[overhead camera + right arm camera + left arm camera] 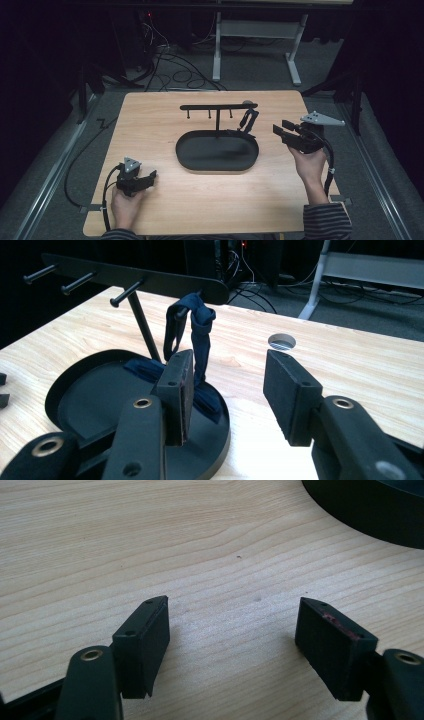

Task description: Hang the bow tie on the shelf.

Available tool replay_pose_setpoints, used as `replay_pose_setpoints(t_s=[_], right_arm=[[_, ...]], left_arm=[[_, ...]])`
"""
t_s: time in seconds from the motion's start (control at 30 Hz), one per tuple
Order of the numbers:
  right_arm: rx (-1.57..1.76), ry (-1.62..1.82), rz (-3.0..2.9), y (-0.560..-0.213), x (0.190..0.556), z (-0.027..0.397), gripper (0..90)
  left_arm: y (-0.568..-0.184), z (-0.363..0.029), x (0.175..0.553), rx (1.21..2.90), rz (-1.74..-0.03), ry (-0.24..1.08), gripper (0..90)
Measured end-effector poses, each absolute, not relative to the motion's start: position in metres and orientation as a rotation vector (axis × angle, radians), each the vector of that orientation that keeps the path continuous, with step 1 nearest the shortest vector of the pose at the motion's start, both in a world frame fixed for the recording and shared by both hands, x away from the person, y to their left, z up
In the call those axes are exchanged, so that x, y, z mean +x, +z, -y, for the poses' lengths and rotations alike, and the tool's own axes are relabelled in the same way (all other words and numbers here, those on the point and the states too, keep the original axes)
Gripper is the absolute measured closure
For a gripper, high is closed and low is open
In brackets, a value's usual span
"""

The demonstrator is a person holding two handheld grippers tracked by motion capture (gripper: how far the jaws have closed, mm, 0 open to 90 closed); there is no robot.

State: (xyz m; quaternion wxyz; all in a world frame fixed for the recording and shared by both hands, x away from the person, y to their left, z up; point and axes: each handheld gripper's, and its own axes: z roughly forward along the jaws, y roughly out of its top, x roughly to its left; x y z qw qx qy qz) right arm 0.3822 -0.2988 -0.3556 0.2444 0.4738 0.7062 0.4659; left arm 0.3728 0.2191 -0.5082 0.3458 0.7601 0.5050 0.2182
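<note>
The dark strap (192, 335) was hung on the rack's (218, 107) end peg, its tail in the tray (186, 152). The right gripper (284, 131) was opened wide, empty. The left gripper (232, 640) was open, empty. Little seemed left.

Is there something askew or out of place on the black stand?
Yes. The dark strap hangs from the end peg of the stand, and its lower part trails onto the tray in a loose heap instead of hanging free. The other pegs are bare. Nothing looks spilled or broken.
</note>
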Motion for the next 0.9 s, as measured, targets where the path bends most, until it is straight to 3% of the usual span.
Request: replay_pose_setpoints(t_s=[0.9], right_arm=[[1.316, 1.283, -1.89, -0.365, 0.348, 0.319, 56.4]], left_arm=[[-0.508, -0.219, 0.373, 1.973, -1.311, 0.566, 30.5]])
